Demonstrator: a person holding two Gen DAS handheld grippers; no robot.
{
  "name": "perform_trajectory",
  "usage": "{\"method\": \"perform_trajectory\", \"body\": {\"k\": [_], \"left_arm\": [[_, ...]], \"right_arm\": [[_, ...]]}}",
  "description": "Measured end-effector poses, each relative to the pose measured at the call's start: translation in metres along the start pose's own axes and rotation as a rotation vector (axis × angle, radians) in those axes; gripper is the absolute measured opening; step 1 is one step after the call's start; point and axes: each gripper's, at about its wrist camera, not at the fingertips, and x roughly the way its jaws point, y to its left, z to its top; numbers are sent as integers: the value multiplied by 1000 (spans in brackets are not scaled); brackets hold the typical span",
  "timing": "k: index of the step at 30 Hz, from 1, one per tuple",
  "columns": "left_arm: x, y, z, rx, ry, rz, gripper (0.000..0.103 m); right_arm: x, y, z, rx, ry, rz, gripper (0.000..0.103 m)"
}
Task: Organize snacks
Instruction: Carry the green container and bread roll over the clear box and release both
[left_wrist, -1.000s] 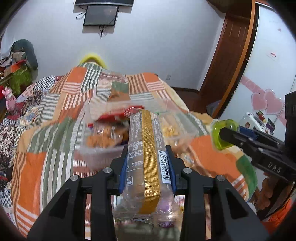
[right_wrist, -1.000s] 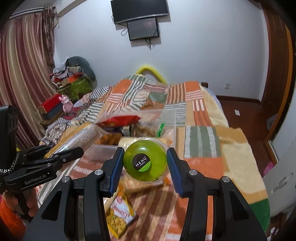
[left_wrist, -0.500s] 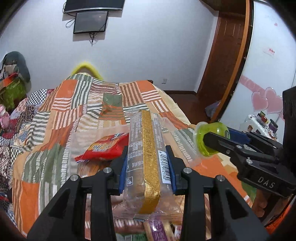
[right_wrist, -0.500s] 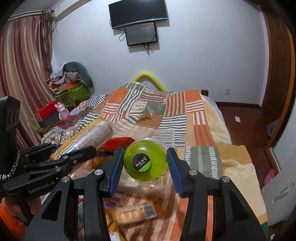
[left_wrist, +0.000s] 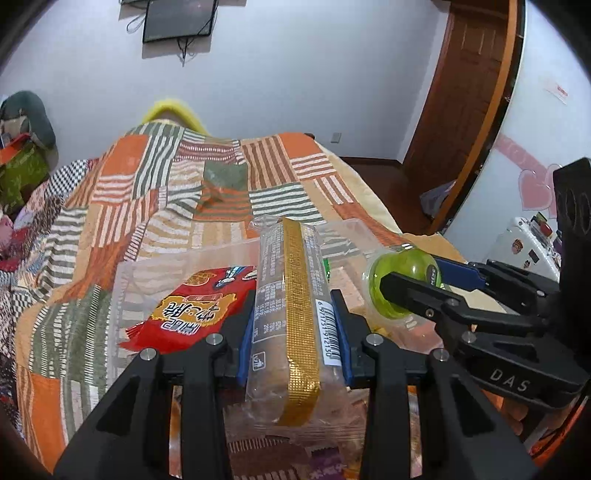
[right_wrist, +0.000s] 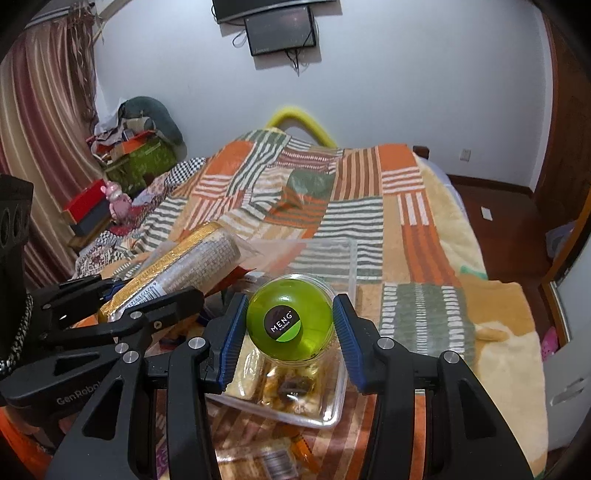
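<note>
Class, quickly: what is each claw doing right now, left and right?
Left claw: shut on the gold-striped biscuit pack.
Right claw: shut on the green jelly cup.

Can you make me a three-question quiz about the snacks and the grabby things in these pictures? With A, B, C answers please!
1. Where is the red snack bag?
A. in the clear bin
B. on the floor
C. on the TV

2. What colour is the round cup?
A. blue
B. green
C. pink

3. What is the left gripper doing?
A. hanging open
B. gripping a long wrapped pack
C. holding a spoon

Answers:
1 A, the bag lies within the bin's clear walls.
2 B, the cup held by the right gripper is bright green.
3 B, both fingers press the pack's sides.
</note>
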Motion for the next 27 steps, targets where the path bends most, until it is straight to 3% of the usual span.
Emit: {"method": "perform_trajectory", "body": {"k": [6,18,23,25,27], "left_arm": [[0,3,2,-3,-11,-3,37],[-53,-5,-12,39,-51,-11,41],[-70,-2,-37,61,-29,7,47],[-73,3,-51,59,-6,19,48],[-73,9,-62,51,20,28,49]], "right_arm": [[13,-3,1,24,46,45,45],[-30,1,-4,-9,-10,27,46],[-38,8,-21,-28,13,25,54],[-37,11,-30,-37,26,10,64],[-33,14,-37,-46,43,-11,68]]}}
